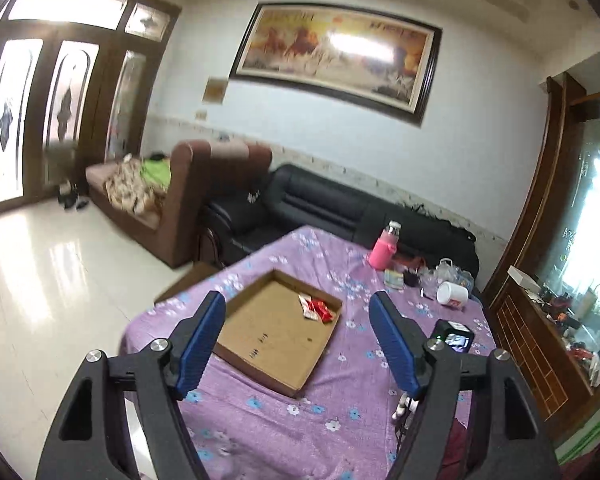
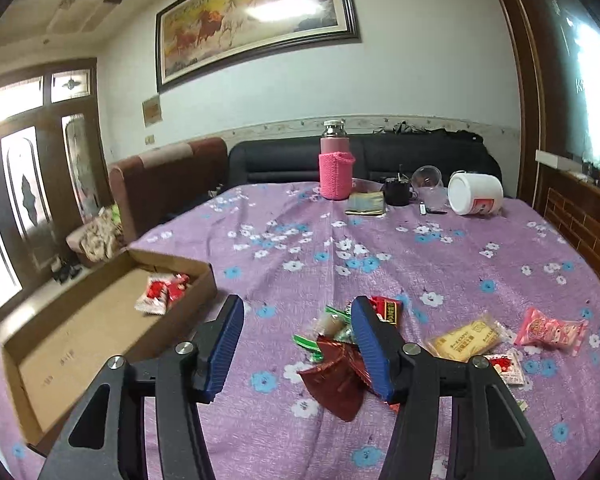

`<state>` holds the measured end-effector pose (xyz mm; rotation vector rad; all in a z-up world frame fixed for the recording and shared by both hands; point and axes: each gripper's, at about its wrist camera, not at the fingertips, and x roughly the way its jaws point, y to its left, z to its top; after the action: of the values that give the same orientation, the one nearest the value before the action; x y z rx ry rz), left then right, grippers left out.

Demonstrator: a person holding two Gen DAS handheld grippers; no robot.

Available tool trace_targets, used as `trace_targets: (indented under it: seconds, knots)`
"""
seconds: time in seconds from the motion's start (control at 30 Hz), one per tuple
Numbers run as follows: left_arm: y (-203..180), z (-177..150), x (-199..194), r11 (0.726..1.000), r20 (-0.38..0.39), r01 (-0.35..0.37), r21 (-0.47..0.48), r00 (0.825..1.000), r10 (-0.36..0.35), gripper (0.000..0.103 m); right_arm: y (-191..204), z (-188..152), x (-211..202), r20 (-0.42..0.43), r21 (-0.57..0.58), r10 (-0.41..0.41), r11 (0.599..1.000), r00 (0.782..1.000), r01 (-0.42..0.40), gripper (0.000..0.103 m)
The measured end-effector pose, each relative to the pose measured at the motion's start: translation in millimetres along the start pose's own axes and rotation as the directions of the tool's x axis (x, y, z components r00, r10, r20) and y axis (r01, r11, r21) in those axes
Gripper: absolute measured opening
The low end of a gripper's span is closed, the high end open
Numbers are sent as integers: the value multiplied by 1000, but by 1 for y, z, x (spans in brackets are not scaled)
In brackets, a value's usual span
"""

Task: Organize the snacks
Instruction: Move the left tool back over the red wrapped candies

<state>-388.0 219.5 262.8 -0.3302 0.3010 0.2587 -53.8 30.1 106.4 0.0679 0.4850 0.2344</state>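
Observation:
A shallow cardboard box [image 1: 256, 360] lies on the purple flowered tablecloth and holds red-and-white snack packets [image 1: 316, 309]. My left gripper [image 1: 298, 340] is open and empty, held above the box's near side. In the right wrist view the box [image 2: 60, 344] is at the left with the packets [image 2: 160, 294] in its far corner. My right gripper [image 2: 296, 340] is open and empty above a pile of loose snacks: a dark red foil wrapper [image 2: 336, 380], green-wrapped sweets [image 2: 332, 326], a yellow cracker packet [image 2: 466, 340] and a pink packet [image 2: 552, 330].
At the table's far end stand a bottle in a pink knitted sleeve [image 2: 336, 168], a tipped white tub [image 2: 474, 198], a black cup [image 2: 396, 192] and a flat packet [image 2: 366, 204]. Sofas stand behind the table [image 2: 460, 264]; a wooden cabinet [image 2: 580, 216] is at the right.

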Motion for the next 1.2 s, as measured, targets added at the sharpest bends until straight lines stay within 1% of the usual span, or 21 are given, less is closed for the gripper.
trace_targets:
  seconds: [0.07, 0.13, 0.23, 0.37, 0.5, 0.57, 0.63, 0.67, 0.7, 0.77, 0.8, 0.83, 0.87, 0.9, 0.93, 0.97, 1.0, 1.03, 1.07, 1.13, 1.2]
  knots:
    - [-2, -2, -11, 1000, 25, 3, 13, 1000, -4, 76, 3, -1, -5, 35, -27, -21, 999, 999, 22, 60]
    - [-4, -3, -15, 1000, 23, 11, 9, 1000, -12, 77, 6, -3, -11, 57, -58, -40, 997, 998, 43, 60]
    - [-5, -3, -19, 1000, 7, 28, 6, 1000, -28, 77, 7, -5, -15, 74, -93, -57, 994, 996, 64, 60]
    - [-12, -2, -22, 999, 14, 44, 19, 999, -45, 77, 9, -5, -19, 80, -114, -61, 991, 995, 70, 62]
    - [-25, -1, 5, 996, -48, 95, 1, 994, -95, 78, 9, -2, -26, 96, -112, -54, 992, 994, 65, 62]
    - [-34, 0, 27, 991, -95, 136, -21, 986, -137, 78, 6, 5, -35, 120, -90, -42, 994, 992, 53, 63]
    - [-48, 2, 53, 980, -154, 194, -44, 968, -199, 78, 2, 14, -46, 159, -75, -38, 996, 987, 50, 63]
    - [-57, 4, 67, 973, -182, 225, -58, 956, -232, 78, -3, 20, -56, 199, -69, -58, 995, 978, 73, 63]
    - [-71, 7, 86, 960, -214, 269, -77, 936, -280, 78, -9, 26, -64, 234, -59, -73, 994, 970, 90, 65]
    - [-93, 9, 109, 942, -254, 324, -82, 908, -335, 78, -28, 36, -78, 265, -32, -71, 996, 962, 82, 84]
    - [-112, 9, 128, 933, -283, 354, -67, 890, -358, 78, -43, 40, -83, 261, -4, -73, 997, 962, 77, 86]
    - [-130, 8, 145, 927, -308, 372, -48, 877, -368, 78, -60, 42, -83, 241, 27, -65, 998, 968, 61, 89]
    - [-142, 6, 159, 923, -327, 383, -36, 868, -372, 78, -78, 43, -81, 208, 63, -54, 997, 977, 42, 90]
    - [-160, 0, 185, 917, -365, 398, -23, 851, -379, 78, -98, 43, -75, 169, 117, -57, 992, 984, 37, 89]
    - [-171, -6, 198, 914, -388, 406, -20, 839, -381, 78, -115, 42, -69, 136, 172, -60, 984, 989, 36, 89]
    - [-188, -18, 229, 907, -438, 420, -20, 812, -386, 78, -139, 41, -60, 93, 260, -44, 965, 995, 18, 89]
    - [-196, -27, 248, 904, -469, 427, -19, 795, -385, 78, -158, 40, -52, 64, 341, -10, 940, 998, -12, 86]
    - [-208, -40, 275, 902, -511, 432, -11, 773, -376, 78, -176, 38, -43, 39, 416, 30, 908, 999, -44, 80]
    - [-214, -49, 291, 902, -534, 431, -3, 762, -366, 78, -190, 33, -36, 18, 478, 68, 875, 997, -69, 76]
    - [-224, -78, 333, 903, -602, 430, 4, 722, -341, 73, -205, 23, -23, -13, 555, 126, 826, 992, -98, 76]
    - [-226, -106, 371, 906, -657, 423, -2, 682, -321, 70, -210, 14, -8, -54, 594, 173, 797, 983, -108, 76]
